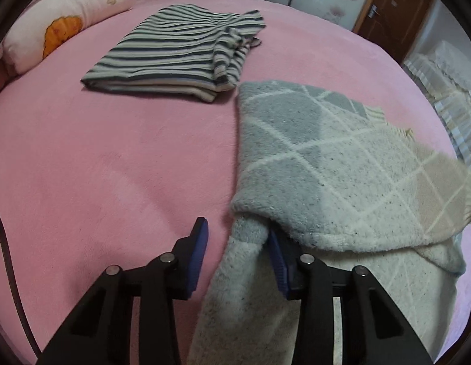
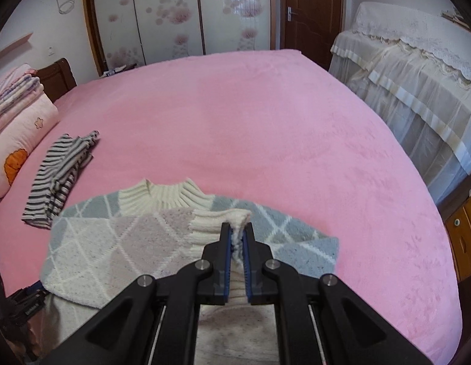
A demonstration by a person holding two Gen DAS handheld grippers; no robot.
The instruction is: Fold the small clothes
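Sweater [image 1: 342,164] in grey and cream diamonds is spread on the near part of the pink bed [image 1: 113,167]. Its white ribbed cuff is pinched tight in the right gripper [image 2: 237,228]. A fuzzy fold sits between the left gripper's [image 1: 235,231] parted jaws, not squeezed. 1 folded striped top [image 1: 174,51] is parked farther left, near the pillow [image 1: 68,15].

A bedroom in a home

A wide bed under a pink fleece cover [image 2: 265,127] fills the room, with folded bedding [image 2: 19,115] and a wooden headboard [image 2: 60,76] at nine o'clock, floral sliding wardrobe doors [image 2: 174,15] and a brown door [image 2: 311,9] at twelve, lace-draped furniture [image 2: 412,70] at two.
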